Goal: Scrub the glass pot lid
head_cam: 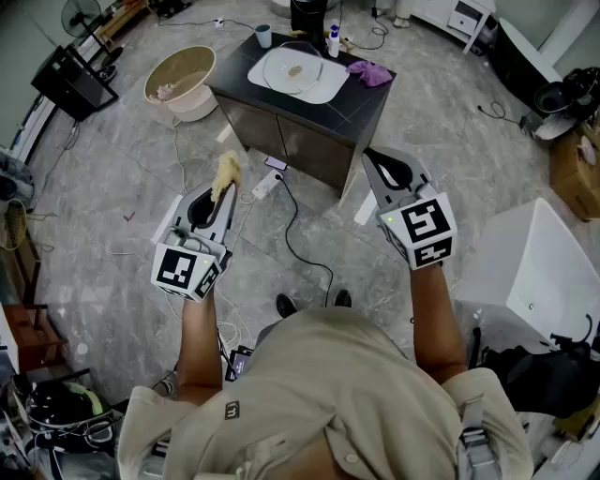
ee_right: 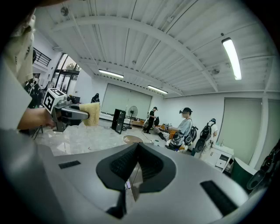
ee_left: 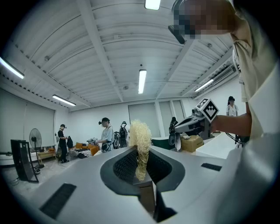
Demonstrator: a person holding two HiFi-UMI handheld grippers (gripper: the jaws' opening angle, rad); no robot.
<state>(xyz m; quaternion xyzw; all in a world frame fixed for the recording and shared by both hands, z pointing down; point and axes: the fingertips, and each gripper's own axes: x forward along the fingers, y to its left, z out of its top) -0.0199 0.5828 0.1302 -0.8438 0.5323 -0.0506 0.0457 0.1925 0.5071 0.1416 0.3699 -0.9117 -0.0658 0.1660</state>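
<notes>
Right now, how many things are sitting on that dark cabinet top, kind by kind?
Glass pot lid: 1
White tray: 1
Cup: 1
Bottle: 1
Purple cloth: 1
Dark object at the back edge: 1
Total: 6

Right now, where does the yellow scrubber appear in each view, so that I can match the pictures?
Head view: the yellow scrubber, left of centre, sticking out of the left gripper.
Left gripper view: at the centre, clamped between the jaws.
Right gripper view: at the far left, on the left gripper's tip.
Shared landmark: the standing fan, seen in all three views.
</notes>
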